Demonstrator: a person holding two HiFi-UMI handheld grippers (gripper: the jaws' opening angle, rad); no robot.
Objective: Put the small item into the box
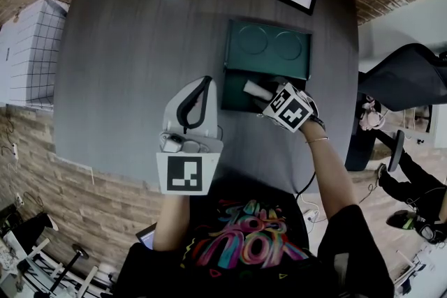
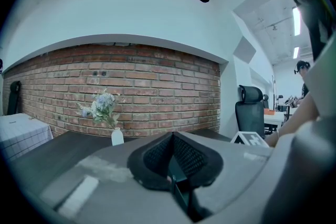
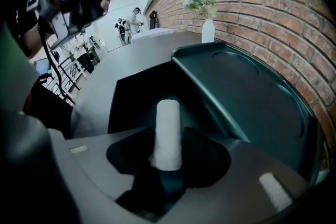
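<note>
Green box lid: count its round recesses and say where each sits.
2. They lie side by side in the open lid: the left recess and the right recess, as the head view shows. None seems hidden.

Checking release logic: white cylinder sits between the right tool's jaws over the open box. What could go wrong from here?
1. The white cylinder lies between the right tool's wide-set jaws over the green box; it may cling to a pad and ride back out on retreat.
2. The open lid is close beside the tool; a sideways pull could knock it.
</note>
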